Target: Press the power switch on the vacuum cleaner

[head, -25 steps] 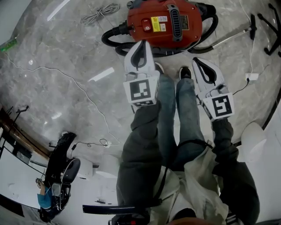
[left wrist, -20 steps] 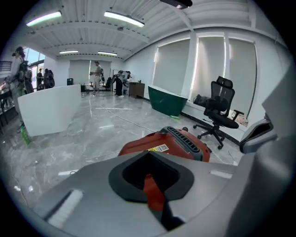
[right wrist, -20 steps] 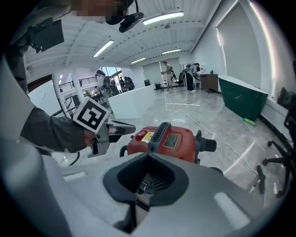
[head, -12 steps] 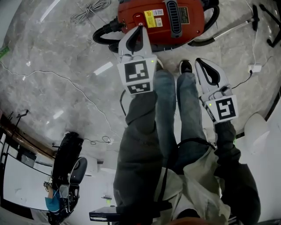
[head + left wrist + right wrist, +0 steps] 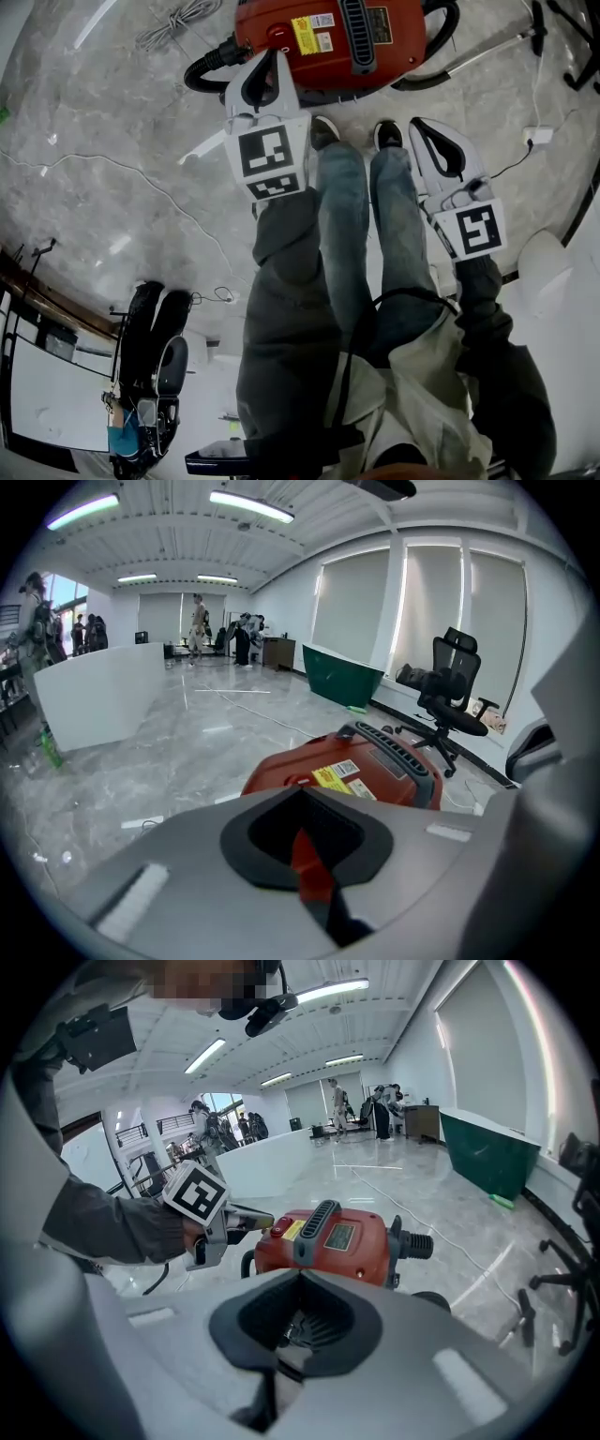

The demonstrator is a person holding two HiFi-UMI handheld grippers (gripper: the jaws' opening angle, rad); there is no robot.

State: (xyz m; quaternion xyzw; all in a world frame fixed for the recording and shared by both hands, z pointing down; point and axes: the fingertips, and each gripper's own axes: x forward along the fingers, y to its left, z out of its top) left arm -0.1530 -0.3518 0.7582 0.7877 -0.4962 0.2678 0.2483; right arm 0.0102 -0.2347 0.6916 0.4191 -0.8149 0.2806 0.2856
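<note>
The red vacuum cleaner [image 5: 328, 37] lies on the marble floor at the top of the head view. Its round red power switch [image 5: 276, 31] sits at the left end, next to a yellow label. My left gripper [image 5: 273, 56] is shut, and its tips hover just short of the switch; I cannot tell whether they touch. From the right gripper view the left gripper [image 5: 267, 1220] points at the switch [image 5: 279, 1226] from the left. My right gripper [image 5: 419, 124] is shut and empty, held back beside the person's right shoe, apart from the vacuum cleaner [image 5: 328, 1241].
A black hose [image 5: 202, 70] curls off the vacuum's left end, with a coiled cord [image 5: 178, 21] beyond it. A metal wand [image 5: 487, 58] and a white power adapter [image 5: 537, 137] lie to the right. The person's shoes [image 5: 324, 131] stand just below the vacuum. An office chair [image 5: 455, 700] stands behind.
My left gripper has moved forward and left toward the vacuum's switch end, its tips now close to the red button. The right gripper has hardly moved.
</note>
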